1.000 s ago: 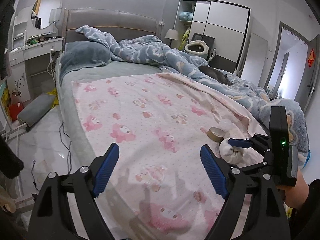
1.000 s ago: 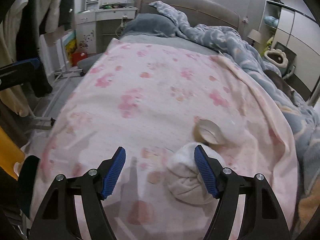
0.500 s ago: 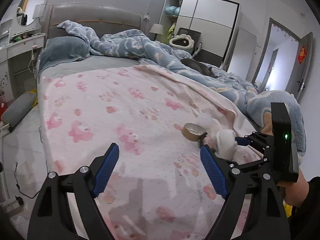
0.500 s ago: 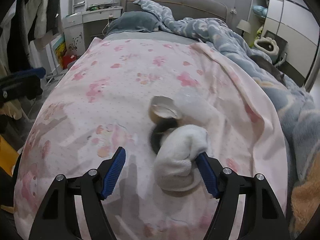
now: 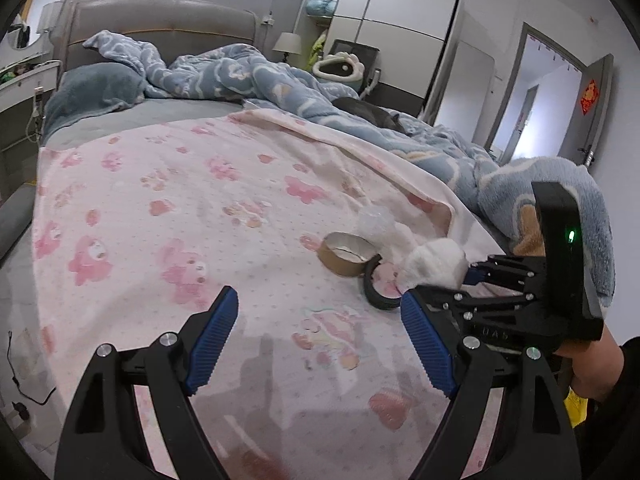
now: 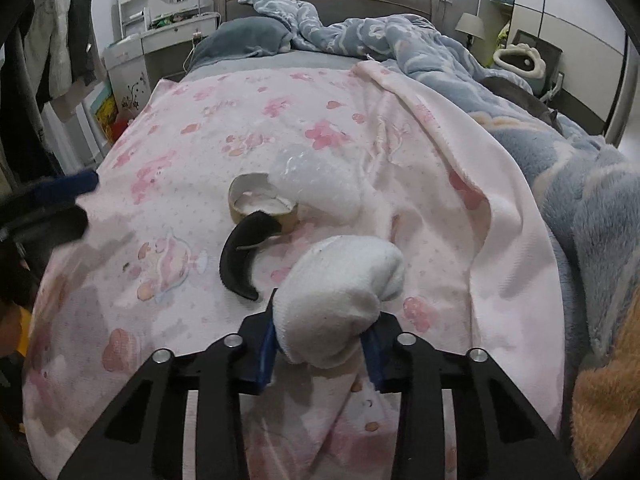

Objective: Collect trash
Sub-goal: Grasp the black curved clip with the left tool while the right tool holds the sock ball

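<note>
The right gripper (image 6: 320, 348) is closing on the white fluffy sock bundle (image 6: 340, 292); the brown cardboard tape roll (image 5: 346, 253) lies at one o'clock of the spread, empty left gripper (image 5: 320, 344), nearer the right.

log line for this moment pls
right gripper: closing on white sock | left gripper: open, empty | tape roll, black ring: on bed

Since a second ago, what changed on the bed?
The right gripper is closing on the white rolled sock, lifting it and uncovering a black curved strip. Left gripper stays open, empty. Brown cardboard tape roll unmoved.
</note>
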